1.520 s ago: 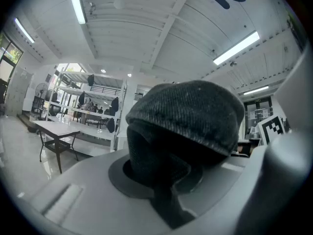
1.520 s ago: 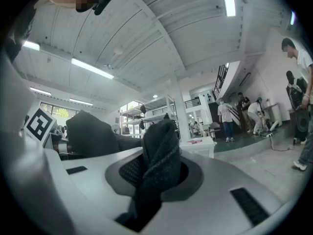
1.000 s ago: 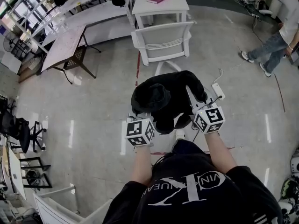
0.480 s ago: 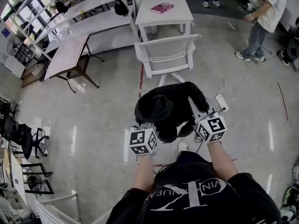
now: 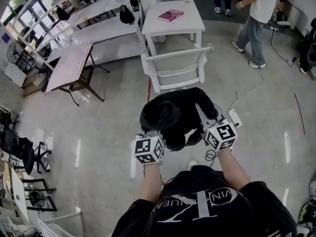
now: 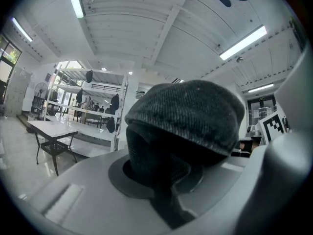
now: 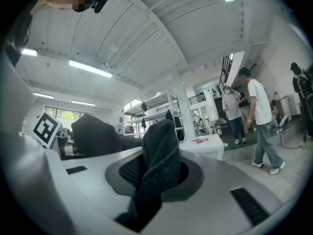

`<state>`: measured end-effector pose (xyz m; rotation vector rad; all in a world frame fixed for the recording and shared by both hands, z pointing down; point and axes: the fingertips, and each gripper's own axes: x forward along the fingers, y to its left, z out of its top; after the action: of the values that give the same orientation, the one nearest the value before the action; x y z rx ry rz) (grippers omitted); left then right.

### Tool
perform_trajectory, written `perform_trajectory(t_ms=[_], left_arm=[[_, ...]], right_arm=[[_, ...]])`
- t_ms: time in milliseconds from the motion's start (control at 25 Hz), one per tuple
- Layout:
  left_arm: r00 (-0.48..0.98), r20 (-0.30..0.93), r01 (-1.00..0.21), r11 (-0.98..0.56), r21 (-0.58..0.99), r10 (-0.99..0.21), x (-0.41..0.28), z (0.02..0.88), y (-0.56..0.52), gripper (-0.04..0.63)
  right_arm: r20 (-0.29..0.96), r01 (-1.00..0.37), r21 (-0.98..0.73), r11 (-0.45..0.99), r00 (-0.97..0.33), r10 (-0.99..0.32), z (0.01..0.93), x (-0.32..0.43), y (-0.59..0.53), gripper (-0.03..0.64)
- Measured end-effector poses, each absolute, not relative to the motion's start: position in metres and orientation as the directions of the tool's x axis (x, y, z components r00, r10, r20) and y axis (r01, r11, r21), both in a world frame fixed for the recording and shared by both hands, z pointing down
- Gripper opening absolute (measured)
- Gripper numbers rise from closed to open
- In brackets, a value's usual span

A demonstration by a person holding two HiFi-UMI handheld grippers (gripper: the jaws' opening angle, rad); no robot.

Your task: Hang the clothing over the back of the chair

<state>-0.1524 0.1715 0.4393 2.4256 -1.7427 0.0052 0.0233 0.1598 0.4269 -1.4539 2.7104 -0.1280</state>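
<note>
A black garment (image 5: 177,113) hangs bunched in the air between my two grippers, just in front of the person's chest. My left gripper (image 5: 147,135) is shut on its dark ribbed cloth (image 6: 186,126); that cloth fills the left gripper view. On the other side my right gripper (image 5: 205,121) is shut on another fold of the same garment (image 7: 159,165). The white chair (image 5: 176,69) stands just beyond the garment with its back toward me, and the garment's far edge overlaps the chair's lower part in the head view.
A small white table (image 5: 172,18) with a pink book (image 5: 170,15) stands behind the chair. A dark-framed table (image 5: 69,65) and long white benches (image 5: 89,26) lie to the left. A person (image 5: 254,21) walks at the upper right. A power strip (image 5: 233,117) with cable lies on the floor.
Both grippers have carried the garment forward toward the chair, which now sits closer to it in the head view. The person at the right has walked further off.
</note>
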Motion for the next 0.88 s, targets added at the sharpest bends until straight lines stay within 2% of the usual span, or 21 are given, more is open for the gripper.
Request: perform_trajectory(t_ms=[880], left_arm=[[0.284,0.083,-0.954,-0.273,0.125,-0.955,-0.135,0.438,0.111,0.055]], right_arm=[[-0.025,-0.8,-0.091,0.593,-0.593,-0.805,0.424,0.039,0.091,0.078]])
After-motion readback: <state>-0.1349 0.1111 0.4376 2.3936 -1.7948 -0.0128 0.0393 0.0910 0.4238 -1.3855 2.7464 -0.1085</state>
